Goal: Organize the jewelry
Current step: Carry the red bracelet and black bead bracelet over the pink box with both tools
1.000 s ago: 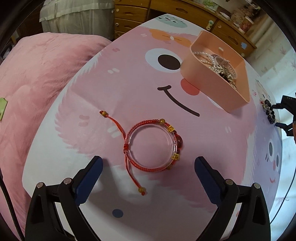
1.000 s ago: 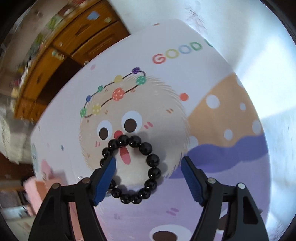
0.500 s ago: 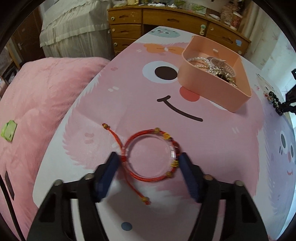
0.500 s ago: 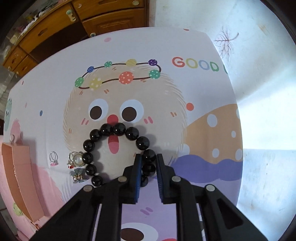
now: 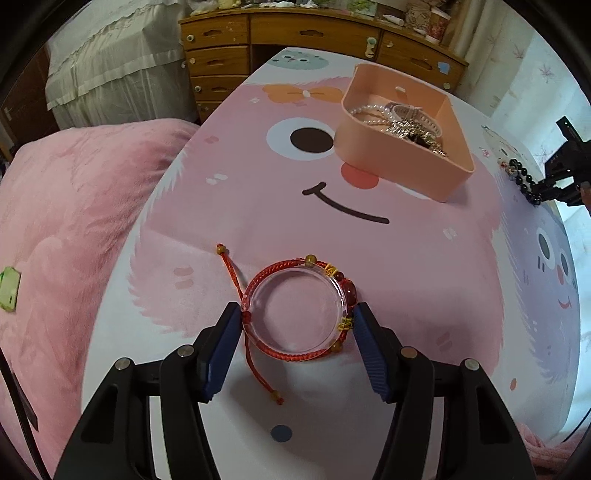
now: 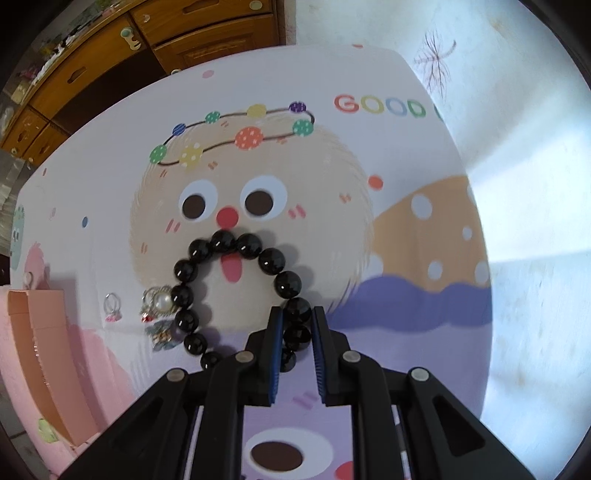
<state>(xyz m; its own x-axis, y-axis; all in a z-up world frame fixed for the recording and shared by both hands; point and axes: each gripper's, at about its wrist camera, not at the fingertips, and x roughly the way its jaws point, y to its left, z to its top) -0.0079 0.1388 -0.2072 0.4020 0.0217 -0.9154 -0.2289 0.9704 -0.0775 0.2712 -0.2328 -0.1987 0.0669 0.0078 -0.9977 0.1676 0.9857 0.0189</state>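
A clear bangle ringed by a red cord bracelet with amber and red beads lies on the cartoon mat. My left gripper is shut on it, with a blue pad pressing on each side. A black bead bracelet lies over the printed face. My right gripper points down and is shut on one bead of its right side. In the left wrist view the right gripper and those black beads show at the far right edge.
A peach box holding pearls, a watch and chains stands beyond the bangle, and appears as the peach box left of the beads. A pearl brooch, a small ring and tiny pieces lie beside the beads. Pink blanket left; wooden drawers behind.
Both grippers went from wide open to shut: the left closed on the bangle with the red bracelet, the right on a black bead. The right gripper also rolled and shifted slightly.
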